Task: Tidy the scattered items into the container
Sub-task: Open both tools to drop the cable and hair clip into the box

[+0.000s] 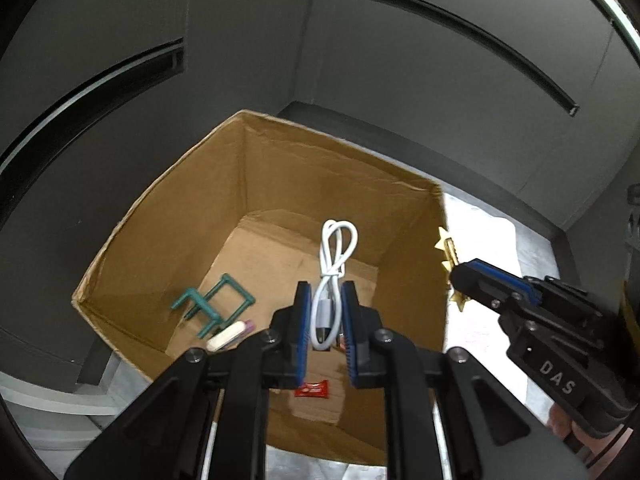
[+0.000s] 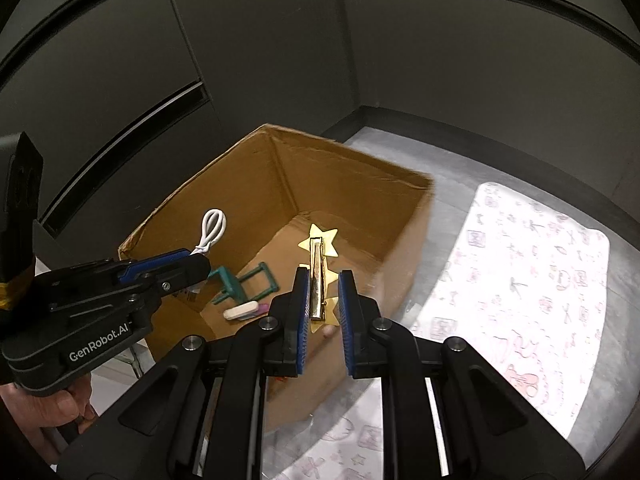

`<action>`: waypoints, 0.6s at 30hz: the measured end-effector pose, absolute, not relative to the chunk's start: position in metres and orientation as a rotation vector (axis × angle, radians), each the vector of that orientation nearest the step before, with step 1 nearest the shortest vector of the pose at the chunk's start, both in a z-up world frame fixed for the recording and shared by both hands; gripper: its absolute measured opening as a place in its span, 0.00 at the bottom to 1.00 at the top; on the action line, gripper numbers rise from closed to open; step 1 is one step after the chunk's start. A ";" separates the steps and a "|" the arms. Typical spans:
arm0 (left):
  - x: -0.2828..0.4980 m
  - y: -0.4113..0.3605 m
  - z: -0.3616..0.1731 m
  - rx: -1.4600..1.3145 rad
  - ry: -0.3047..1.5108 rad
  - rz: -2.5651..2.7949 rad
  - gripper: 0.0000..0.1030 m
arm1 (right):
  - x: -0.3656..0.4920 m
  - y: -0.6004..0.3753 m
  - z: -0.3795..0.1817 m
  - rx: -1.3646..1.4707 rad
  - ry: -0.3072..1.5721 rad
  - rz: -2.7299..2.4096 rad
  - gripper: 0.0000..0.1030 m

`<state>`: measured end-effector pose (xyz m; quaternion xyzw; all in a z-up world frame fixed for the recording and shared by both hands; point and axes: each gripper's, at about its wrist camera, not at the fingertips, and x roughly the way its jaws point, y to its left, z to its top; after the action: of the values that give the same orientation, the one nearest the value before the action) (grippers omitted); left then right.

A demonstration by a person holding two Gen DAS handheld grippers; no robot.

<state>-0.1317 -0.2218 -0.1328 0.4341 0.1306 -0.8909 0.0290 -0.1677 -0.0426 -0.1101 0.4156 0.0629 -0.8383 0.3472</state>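
Note:
An open cardboard box [image 1: 280, 168] [image 2: 360, 176] stands on the table. My left gripper [image 1: 325, 312] is shut on a coiled white USB cable [image 1: 334, 264] and holds it above the inside of the box; the cable also shows in the right wrist view [image 2: 211, 228]. My right gripper [image 2: 322, 292] is shut on a gold star hair clip [image 2: 318, 264] over the box's right wall; the clip shows in the left wrist view [image 1: 448, 256]. In the box lie a green plastic frame [image 1: 212, 304] [image 2: 244, 280], a white-and-pink eraser-like piece [image 1: 228, 336] [image 2: 244, 311] and a red wrapper [image 1: 312, 389].
A white patterned cloth [image 2: 520, 280] covers the table to the right of the box. Dark grey cabinet walls [image 1: 360, 60] close in behind and to the left. The person's hand [image 2: 60, 404] holds the left gripper's handle at the lower left.

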 end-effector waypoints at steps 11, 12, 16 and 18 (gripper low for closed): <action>-0.126 -0.260 -0.166 1.385 0.401 -2.656 0.15 | -0.162 -0.088 -0.146 1.137 0.186 -2.091 0.14; -0.126 -0.261 -0.167 1.389 0.401 -2.653 0.15 | -0.163 -0.090 -0.148 1.141 0.185 -2.088 0.14; -0.128 -0.264 -0.172 1.405 0.400 -2.643 0.15 | -0.164 -0.094 -0.153 1.150 0.184 -2.084 0.14; -0.128 -0.264 -0.172 1.406 0.399 -2.644 0.15 | -0.160 -0.093 -0.153 1.153 0.186 -2.080 0.14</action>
<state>-0.1284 -0.2644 -0.1719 0.4646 0.1320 -0.8736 0.0604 -0.1604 -0.0931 -0.1529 0.4490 0.0726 -0.8105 0.3691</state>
